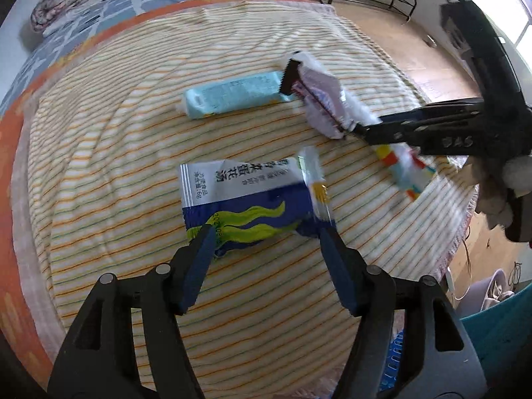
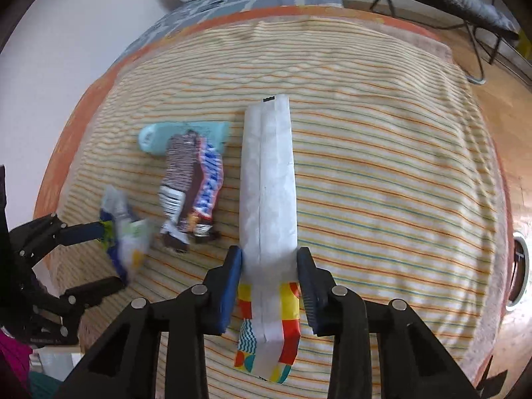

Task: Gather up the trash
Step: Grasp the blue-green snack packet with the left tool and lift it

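Left gripper (image 1: 264,232) jaws spread around the blue soup packet (image 1: 246,196); right gripper (image 2: 269,259) pinches a white wrapper (image 2: 267,179), its multicoloured end partly hidden.

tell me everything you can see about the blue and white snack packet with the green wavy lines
The blue and white packet is a crinkled, glossy foil-like sachet, torn open along one side, white above with dark printed characters, blue below with green wavy stripes. It lies nearly flat on the striped blanket, apart from the other wrappers. The left gripper straddles its lower edge, one fingertip over the green corner, the other by the torn side; whether the pads press it is unclear.
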Demonstrator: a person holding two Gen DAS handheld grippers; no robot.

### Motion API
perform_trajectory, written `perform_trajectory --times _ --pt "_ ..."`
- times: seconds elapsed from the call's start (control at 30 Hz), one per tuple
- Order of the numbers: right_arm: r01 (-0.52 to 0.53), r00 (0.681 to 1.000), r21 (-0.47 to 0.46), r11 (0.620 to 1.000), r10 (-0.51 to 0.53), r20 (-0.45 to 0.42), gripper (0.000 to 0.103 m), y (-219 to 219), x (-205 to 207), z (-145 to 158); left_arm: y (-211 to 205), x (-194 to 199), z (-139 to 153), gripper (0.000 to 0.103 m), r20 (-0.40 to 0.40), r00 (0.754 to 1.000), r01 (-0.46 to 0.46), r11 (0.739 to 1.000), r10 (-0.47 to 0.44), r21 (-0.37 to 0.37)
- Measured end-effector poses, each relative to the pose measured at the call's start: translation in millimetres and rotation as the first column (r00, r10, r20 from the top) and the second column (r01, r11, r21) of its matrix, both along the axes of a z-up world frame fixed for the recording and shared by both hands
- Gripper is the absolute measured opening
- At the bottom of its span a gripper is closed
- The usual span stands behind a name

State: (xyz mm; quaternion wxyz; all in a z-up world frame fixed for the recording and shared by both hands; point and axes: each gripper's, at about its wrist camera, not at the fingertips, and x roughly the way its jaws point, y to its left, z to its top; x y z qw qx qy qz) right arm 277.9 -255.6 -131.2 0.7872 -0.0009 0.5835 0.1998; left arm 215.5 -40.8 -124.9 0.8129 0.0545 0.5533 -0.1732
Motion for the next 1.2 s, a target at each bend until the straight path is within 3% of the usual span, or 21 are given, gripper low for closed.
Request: perform_trajectory --times 0.13,0.27,0.37,0.47,0.67,0.83,1.0,1.07,1.13,1.2 --pt "0.067 0.998 -0.012 0.998 -0.067 0.004 0.031 -27.0 2.6 -1.5 20.2 -5.7 -0.2 0.068 0.035 0.997 -0.070 0.997 0.069 0.044" --pt "0.096 0.995 0.016 0.995 -0.096 -0.009 0.031 -41.6 2.3 -2.1 38.8 -19.7 6.4 0.068 0.034 0.991 -0.127 0.991 0.128 -0.033" --pt "0.096 0.995 0.031 0.995 -0.096 -0.010 0.031 -44.4 1.8 -0.3 45.0 -28.9 8.8 0.068 -0.022 0.991 -0.137 0.983 0.135 -0.126" --pt "0.097 0.995 0.043 0.994 -0.096 -0.009 0.031 -46.7 1.2 1.6 40.3 -25.0 7.7 0.068 -0.062 0.990 -0.138 0.975 0.129 -0.173" --pt "0.142 0.990 0.122 0.982 -0.138 -0.037 0.038 -67.2 -2.3 5.5 35.3 5.4 -2.7 0.068 -0.076 0.984 -0.174 0.970 0.164 -0.171" --pt "0.170 0.985 0.118 0.978 -0.168 -0.026 0.048 -76.2 -0.9 9.2 44.7 29.6 -0.7 0.068 -0.014 0.974 -0.228 0.970 0.228 -0.089" --pt "0.162 0.987 0.142 0.976 -0.159 -0.032 0.061 -73.1 3.1 8.6 59.6 47.9 1.0 0.068 -0.044 0.953 -0.304 0.944 0.301 -0.128" --pt "0.148 0.989 0.119 0.982 -0.147 -0.017 0.062 -67.5 2.7 8.7 60.4 50.8 2.5 0.070 -0.064 0.945 -0.327 0.931 0.320 -0.164" --pt "0.143 0.990 0.099 0.985 -0.143 -0.008 0.062 -60.4 4.7 6.4 59.7 57.2 2.8 0.080 -0.085 0.929 -0.368 0.915 0.359 -0.166" --pt "0.144 0.989 0.079 0.986 -0.145 -0.001 0.062 -55.2 5.6 3.3 57.8 64.1 -0.5 0.081 -0.114 0.911 -0.411 0.895 0.396 -0.176"
